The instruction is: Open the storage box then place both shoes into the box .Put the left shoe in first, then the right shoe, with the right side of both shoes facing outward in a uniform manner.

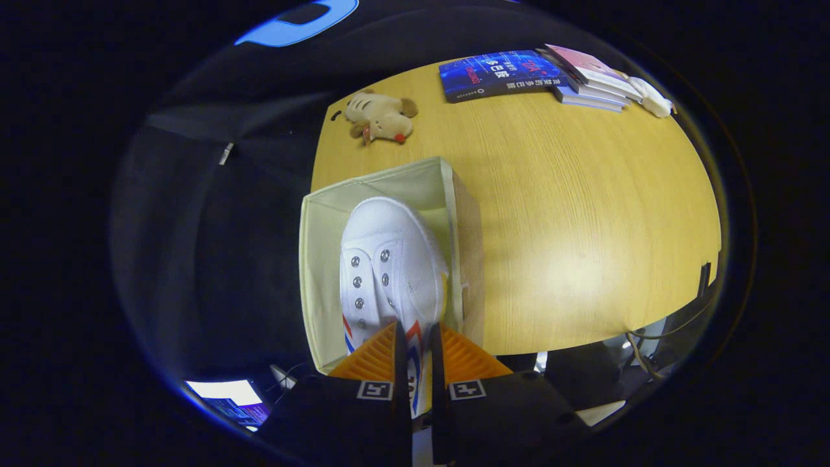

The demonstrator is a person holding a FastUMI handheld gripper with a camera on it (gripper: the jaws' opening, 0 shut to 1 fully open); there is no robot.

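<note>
A yellow wood-grain worktop point(583, 214) with a rounded edge carries a pale cream fabric storage box point(318, 272), square and open-topped, at its near corner. A white canvas shoe point(389, 259) with metal eyelets and a smooth rounded toe sits inside, toe pointing away. The gripper point(415, 337) is narrowly closed, both fingers pinching the shoe's heel edge. Beyond lie a beige plush dog point(379, 117) and stacked books point(519, 74).
</note>
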